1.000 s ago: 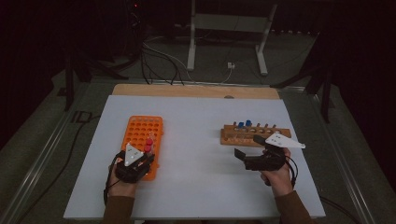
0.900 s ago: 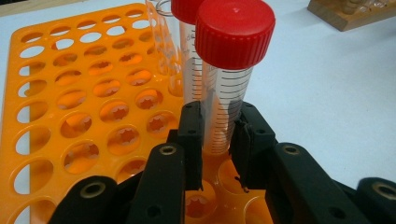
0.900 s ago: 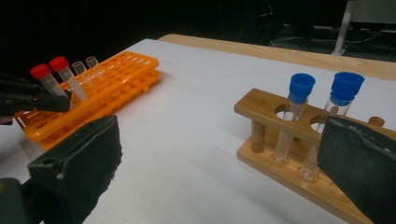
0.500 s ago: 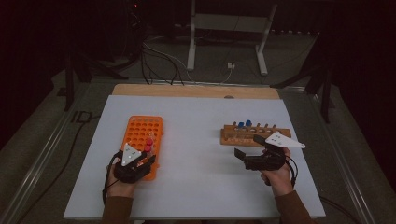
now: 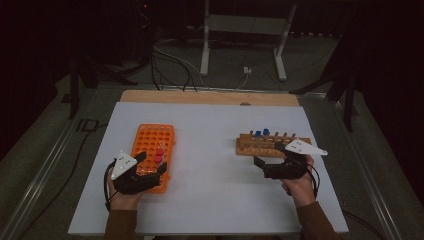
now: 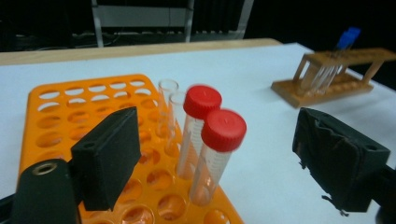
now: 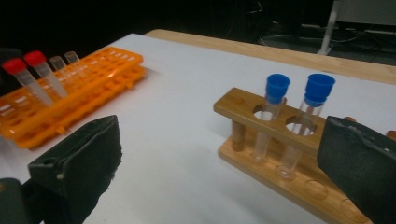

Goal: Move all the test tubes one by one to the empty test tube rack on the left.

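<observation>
Left gripper (image 5: 150, 172), jaws released, flanks two red-capped tubes (image 6: 212, 140) in the orange rack (image 5: 150, 142); right gripper (image 5: 267, 162), also released, faces the wooden rack (image 5: 270, 146) near the desk's right edge.

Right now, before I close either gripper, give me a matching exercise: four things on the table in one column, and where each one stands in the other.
Things:
1. red-capped clear tubes
2. blue-capped clear tubes
3. left gripper
4. right gripper

Places:
A. open, in front of the wooden rack
B. standing in the wooden rack
C. open, jaws either side of the red-capped pair
D. standing in the orange plastic rack

Pairs: 1-D, 2-B, 3-C, 4-A
</observation>
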Demonstrator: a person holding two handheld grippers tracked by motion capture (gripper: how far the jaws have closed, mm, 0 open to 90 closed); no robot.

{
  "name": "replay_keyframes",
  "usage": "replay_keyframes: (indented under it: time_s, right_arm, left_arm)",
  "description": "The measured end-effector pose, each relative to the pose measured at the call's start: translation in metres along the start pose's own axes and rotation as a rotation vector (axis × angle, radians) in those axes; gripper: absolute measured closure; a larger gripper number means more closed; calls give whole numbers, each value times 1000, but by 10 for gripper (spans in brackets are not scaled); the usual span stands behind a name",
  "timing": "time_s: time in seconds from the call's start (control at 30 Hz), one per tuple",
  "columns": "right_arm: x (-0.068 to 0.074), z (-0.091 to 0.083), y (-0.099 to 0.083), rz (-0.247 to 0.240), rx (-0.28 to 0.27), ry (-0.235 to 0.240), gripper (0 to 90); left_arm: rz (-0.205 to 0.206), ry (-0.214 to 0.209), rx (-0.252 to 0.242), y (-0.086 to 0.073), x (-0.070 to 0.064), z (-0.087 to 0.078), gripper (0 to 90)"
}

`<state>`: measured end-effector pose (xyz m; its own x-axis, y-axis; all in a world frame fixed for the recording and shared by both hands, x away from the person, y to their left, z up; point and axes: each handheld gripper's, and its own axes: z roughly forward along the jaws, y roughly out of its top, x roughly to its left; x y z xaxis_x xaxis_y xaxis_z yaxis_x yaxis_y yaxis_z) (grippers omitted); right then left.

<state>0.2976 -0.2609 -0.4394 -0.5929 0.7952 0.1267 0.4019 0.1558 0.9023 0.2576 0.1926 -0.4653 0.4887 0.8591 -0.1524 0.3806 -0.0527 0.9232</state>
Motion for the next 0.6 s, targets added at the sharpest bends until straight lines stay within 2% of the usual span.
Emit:
replay_keyframes:
  time_s: [0.17, 0.37, 0.47, 0.53, 0.6]
  right_arm:
    - [-7, 5, 4, 4, 15, -28, 35]
    - [-21, 11, 12, 35, 30, -87, 98]
    - [-29, 14, 14, 46, 39, -122, 220]
    - [-33, 17, 15, 45, 43, -152, 354]
    - [-37, 20, 15, 40, 39, -157, 459]
  left_arm:
    - [-26, -5, -7, 3, 1, -1, 25]
    - [-40, -11, -25, 4, 2, -2, 7]
    - [-45, -9, -24, 3, 3, -2, 7]
    - [-49, -11, -27, 3, 3, -2, 7]
    - [-51, -10, -27, 3, 3, -2, 7]
